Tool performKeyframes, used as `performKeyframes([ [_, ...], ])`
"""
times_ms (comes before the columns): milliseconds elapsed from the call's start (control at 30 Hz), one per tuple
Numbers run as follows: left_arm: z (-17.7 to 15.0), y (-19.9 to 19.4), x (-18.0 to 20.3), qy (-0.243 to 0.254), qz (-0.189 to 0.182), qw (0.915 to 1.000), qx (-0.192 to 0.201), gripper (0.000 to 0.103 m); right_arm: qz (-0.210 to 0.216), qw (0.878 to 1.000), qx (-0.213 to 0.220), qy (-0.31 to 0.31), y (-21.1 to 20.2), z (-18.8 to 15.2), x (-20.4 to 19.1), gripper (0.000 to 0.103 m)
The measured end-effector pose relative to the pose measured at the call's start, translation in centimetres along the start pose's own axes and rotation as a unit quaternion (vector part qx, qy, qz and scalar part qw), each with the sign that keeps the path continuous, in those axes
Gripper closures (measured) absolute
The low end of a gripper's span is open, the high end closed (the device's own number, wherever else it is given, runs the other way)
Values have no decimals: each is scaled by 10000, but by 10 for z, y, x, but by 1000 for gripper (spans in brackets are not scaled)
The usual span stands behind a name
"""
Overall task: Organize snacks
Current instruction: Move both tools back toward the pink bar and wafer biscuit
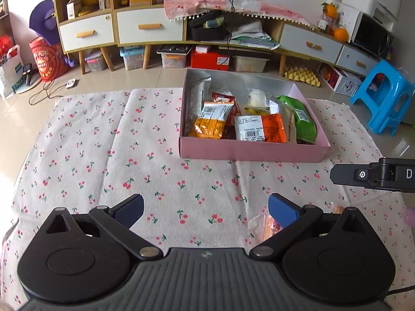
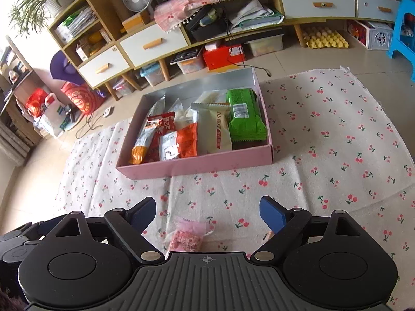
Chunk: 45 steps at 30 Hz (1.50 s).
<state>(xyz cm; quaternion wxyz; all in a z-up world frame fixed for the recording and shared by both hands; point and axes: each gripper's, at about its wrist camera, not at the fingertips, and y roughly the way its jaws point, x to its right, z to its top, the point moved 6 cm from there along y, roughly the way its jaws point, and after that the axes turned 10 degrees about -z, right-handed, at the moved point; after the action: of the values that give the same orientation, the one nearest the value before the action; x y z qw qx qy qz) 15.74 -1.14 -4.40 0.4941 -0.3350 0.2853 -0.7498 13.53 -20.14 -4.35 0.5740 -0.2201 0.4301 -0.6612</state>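
A pink box [image 1: 249, 151] [image 2: 197, 164] sits on the cherry-print cloth and holds several snack packets, among them a green one [image 1: 302, 119] [image 2: 245, 115] and an orange one [image 1: 211, 120]. A clear packet of pink snack [image 2: 188, 237] lies loose on the cloth between my right gripper's open fingers; it also shows in the left wrist view [image 1: 263, 229] beside my left gripper's right finger. My left gripper [image 1: 206, 208] is open and empty over the cloth, short of the box. My right gripper [image 2: 207, 212] is open; its side shows in the left wrist view [image 1: 373, 175].
The cherry-print cloth [image 1: 103, 155] covers the floor. Behind the box stand a long wooden cabinet [image 1: 150, 28] with white drawers, storage bins and a red box [image 1: 210, 59] under it. A blue plastic stool [image 1: 381, 98] stands to the right. A cable lies on the tiles at left.
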Motion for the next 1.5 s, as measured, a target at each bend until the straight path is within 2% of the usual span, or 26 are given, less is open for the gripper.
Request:
performKeyframes([
  [67, -10, 2, 2, -106, -75, 9999, -34, 1, -61, 9999, -72, -71, 2, -9, 5, 14],
  [133, -17, 7, 6, -222, -61, 9995, -232, 1, -283, 9991, -250, -188, 5, -15, 11, 14],
  [367, -34, 12, 15, -103, -27, 9991, -421, 1, -925, 9935, -321, -572, 10, -30, 36, 14],
  [567, -47, 23, 31, -174, -173, 9979, -599, 1, -1047, 9914, -543, -574, 17, -38, 54, 14],
  [733, -59, 33, 49, 90, -161, 9975, -684, 1, -1090, 9855, -896, -940, 32, -48, 55, 14],
  [800, -63, 37, 53, 179, -140, 9971, -731, 2, -1226, 9807, -1055, -1101, 40, -54, 57, 14],
  [1033, -68, 48, 55, 322, 24, 9961, -826, 9, -1556, 9731, -1092, -1303, 52, -56, 68, 14],
  [1200, -69, 52, 51, 304, 97, 9961, -823, 14, -1406, 9771, -1085, -1175, 55, -54, 73, 14],
  [1500, -61, 52, 46, 327, 197, 9975, -593, 37, -1309, 9806, -839, -1197, 61, -48, 69, 13],
])
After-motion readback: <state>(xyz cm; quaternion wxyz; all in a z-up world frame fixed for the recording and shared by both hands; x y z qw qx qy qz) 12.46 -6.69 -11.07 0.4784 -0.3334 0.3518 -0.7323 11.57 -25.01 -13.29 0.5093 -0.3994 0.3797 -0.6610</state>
